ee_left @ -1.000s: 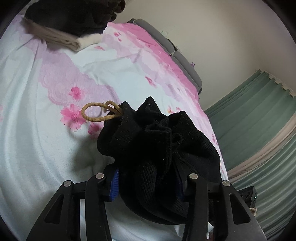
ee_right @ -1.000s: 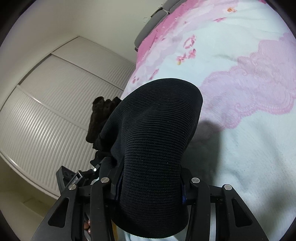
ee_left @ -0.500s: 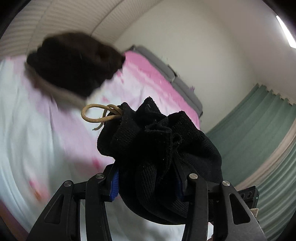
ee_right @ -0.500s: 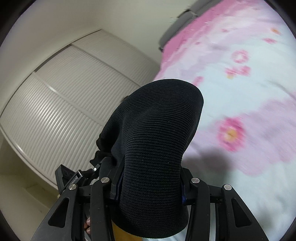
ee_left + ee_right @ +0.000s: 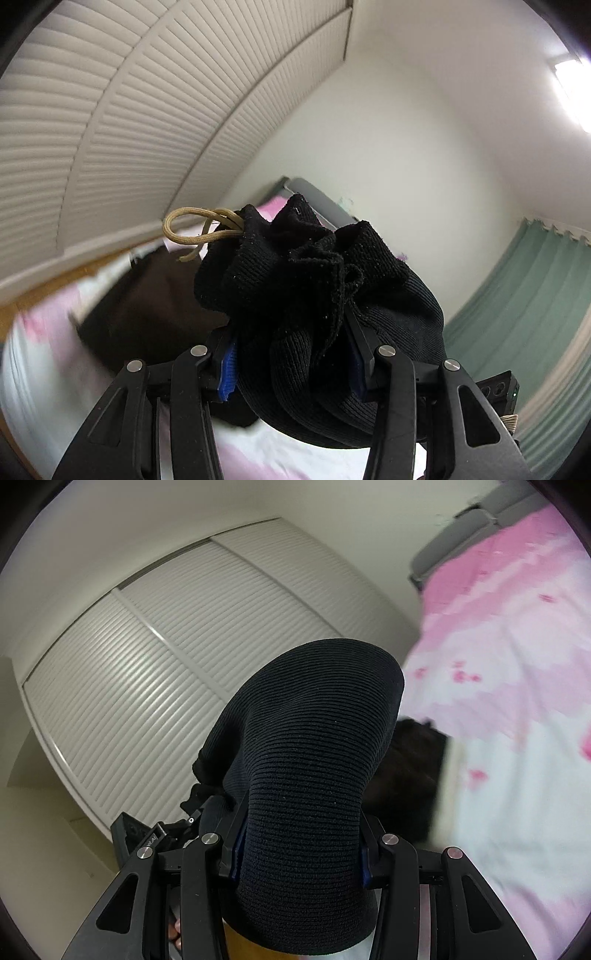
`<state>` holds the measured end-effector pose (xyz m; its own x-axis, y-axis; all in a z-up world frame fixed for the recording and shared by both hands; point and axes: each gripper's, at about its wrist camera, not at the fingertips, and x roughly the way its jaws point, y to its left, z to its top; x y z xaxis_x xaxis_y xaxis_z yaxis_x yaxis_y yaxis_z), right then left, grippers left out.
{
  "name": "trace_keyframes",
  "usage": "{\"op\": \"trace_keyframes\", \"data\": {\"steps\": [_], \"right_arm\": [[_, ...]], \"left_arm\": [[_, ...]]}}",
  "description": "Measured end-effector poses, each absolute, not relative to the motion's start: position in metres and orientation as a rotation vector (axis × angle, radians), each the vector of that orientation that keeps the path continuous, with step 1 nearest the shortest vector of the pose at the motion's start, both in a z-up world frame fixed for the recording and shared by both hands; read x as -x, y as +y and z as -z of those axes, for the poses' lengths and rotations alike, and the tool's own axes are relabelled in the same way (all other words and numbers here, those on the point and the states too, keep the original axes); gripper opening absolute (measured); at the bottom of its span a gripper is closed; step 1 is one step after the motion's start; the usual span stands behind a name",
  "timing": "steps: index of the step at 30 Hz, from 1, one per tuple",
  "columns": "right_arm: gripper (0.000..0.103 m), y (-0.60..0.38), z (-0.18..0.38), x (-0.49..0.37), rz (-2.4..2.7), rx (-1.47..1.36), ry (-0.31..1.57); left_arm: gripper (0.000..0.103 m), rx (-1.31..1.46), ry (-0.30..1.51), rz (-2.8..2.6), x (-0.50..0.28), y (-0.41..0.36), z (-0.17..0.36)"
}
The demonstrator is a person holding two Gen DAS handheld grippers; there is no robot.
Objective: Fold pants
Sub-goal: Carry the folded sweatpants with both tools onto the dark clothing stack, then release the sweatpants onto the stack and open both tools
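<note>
Both claws have tilted up off the bed point(image 5: 517, 738): left claw point(image 5: 291, 369) and right claw point(image 5: 299, 849) each clamp bunched black knit pants point(image 5: 314, 288), lifting them to shake out.

left gripper point(image 5: 291, 363) clamped on pants point(image 5: 317, 295), right gripper point(image 5: 299, 853) likewise — both raised

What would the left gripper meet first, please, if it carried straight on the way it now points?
Probably the white wall above the grey headboard; the left gripper, shut on the black pants, points above the bed. Depth is unclear.
</note>
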<state>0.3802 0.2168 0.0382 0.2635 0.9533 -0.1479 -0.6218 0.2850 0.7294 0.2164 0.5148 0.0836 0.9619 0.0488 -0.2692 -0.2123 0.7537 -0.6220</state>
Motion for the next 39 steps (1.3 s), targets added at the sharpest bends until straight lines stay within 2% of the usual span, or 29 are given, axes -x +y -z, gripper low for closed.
{"op": "trace_keyframes", "data": {"steps": [3, 6, 11, 15, 18, 22, 25, 26, 28, 30, 39], "right_arm": [[0.045, 0.268, -0.042, -0.415, -1.174, -0.602, 0.676], [0.045, 0.304, -0.026, -0.444, -1.168, -0.593, 0.728], [0.046, 0.344, 0.038, -0.492, -1.085, -0.561, 0.874], [0.049, 0.346, 0.067, -0.513, -1.041, -0.531, 0.893], [0.052, 0.347, 0.07, -0.523, -1.036, -0.517, 0.89], [0.062, 0.346, 0.059, -0.514, -1.067, -0.5, 0.865], [0.077, 0.335, 0.045, -0.49, -1.041, -0.441, 0.825], [0.086, 0.332, 0.039, -0.485, -1.016, -0.42, 0.806], [0.089, 0.322, 0.022, -0.474, -0.974, -0.391, 0.745], [0.096, 0.313, 0.012, -0.472, -0.952, -0.394, 0.716], [0.097, 0.258, -0.032, -0.396, -0.88, -0.261, 0.608]], "left_arm": [[0.047, 0.711, 0.257, -0.17, -0.242, 0.552, -0.076], [0.047, 0.729, 0.3, -0.189, -0.268, 0.587, -0.044], [0.049, 0.777, 0.394, -0.214, -0.308, 0.613, 0.031], [0.052, 0.757, 0.377, -0.202, -0.319, 0.608, 0.05], [0.055, 0.758, 0.385, -0.215, -0.316, 0.601, 0.041], [0.069, 0.744, 0.4, -0.241, -0.312, 0.598, 0.027], [0.081, 0.711, 0.409, -0.269, -0.3, 0.591, 0.013], [0.083, 0.691, 0.405, -0.284, -0.298, 0.592, 0.011], [0.085, 0.658, 0.403, -0.318, -0.286, 0.586, 0.0], [0.085, 0.65, 0.407, -0.334, -0.275, 0.581, -0.01], [0.085, 0.493, 0.409, -0.355, -0.218, 0.496, -0.06]]}}
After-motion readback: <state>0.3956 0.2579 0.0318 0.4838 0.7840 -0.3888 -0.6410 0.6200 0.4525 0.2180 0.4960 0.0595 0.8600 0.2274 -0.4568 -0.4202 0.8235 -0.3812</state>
